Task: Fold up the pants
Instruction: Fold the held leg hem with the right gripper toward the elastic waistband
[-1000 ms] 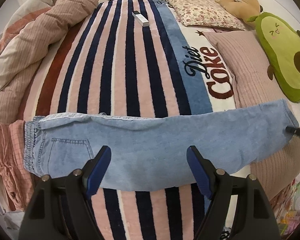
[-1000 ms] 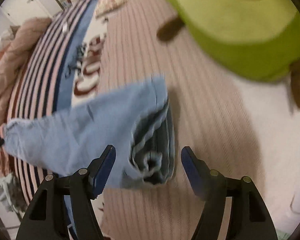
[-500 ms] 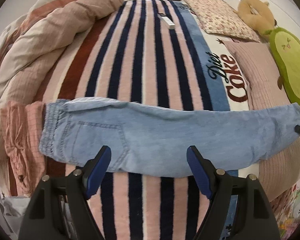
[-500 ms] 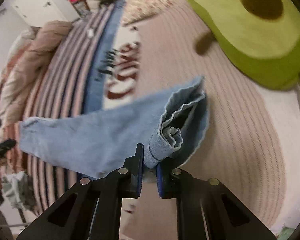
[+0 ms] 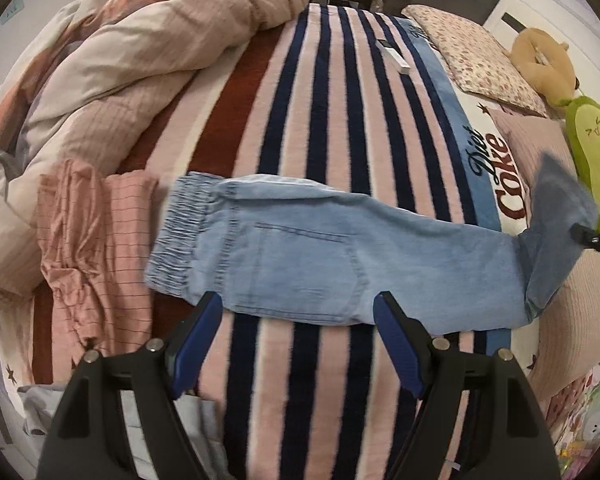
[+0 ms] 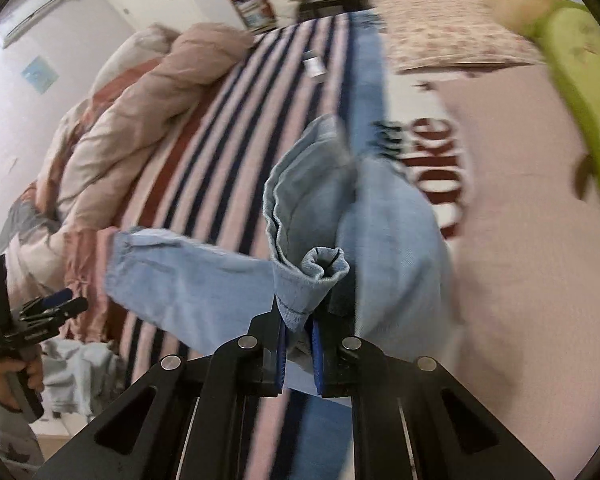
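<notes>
Right gripper (image 6: 299, 338): we clamp the pants (image 5: 320, 256) hem, lifted off the bed (image 5: 332, 92)
Left gripper (image 5: 298, 338): we hold it wide, empty

Pants (image 5: 300, 264) lie crosswise on the blanket (image 5: 340, 120), waistband to my left, legs to my right. Leg end lifted off the bed, clamped in my right gripper (image 6: 298, 332). My left gripper (image 5: 298, 336) hangs near the seat, apart from it. Crumpled garment (image 5: 88, 240) just left of waistband. Duvet (image 5: 140, 52) behind left; pillows (image 5: 480, 48) and avocado plush (image 5: 596, 148) far right.
</notes>
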`<state>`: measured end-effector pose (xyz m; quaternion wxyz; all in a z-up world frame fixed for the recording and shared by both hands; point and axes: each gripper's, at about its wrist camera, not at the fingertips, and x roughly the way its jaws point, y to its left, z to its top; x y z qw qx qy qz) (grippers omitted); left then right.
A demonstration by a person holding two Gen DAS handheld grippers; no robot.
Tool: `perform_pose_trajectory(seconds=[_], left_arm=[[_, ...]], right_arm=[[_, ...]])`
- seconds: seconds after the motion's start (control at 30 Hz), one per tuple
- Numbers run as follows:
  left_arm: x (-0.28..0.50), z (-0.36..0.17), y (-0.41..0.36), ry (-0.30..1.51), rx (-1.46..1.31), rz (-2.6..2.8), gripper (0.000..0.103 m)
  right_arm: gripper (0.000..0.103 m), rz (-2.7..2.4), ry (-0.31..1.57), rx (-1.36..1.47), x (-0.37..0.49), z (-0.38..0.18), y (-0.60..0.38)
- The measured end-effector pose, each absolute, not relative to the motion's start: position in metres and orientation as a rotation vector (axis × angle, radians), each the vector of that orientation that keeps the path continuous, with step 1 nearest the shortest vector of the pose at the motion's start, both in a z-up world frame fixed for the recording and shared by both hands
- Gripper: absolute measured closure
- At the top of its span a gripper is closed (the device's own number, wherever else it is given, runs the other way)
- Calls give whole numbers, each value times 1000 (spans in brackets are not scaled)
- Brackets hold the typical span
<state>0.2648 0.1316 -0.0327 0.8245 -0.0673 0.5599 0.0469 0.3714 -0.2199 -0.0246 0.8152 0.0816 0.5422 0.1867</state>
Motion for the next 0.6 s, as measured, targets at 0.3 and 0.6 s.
perform_pose_trajectory(seconds=[0.3, 0.6], left_arm=[[265, -33, 179, 1196, -134, 66, 28], [266, -30, 206, 1187, -150, 48, 28]], right_arm=[[98, 466, 1275, 153, 376, -94, -117], [97, 493, 1326, 101, 382, -123, -61]])
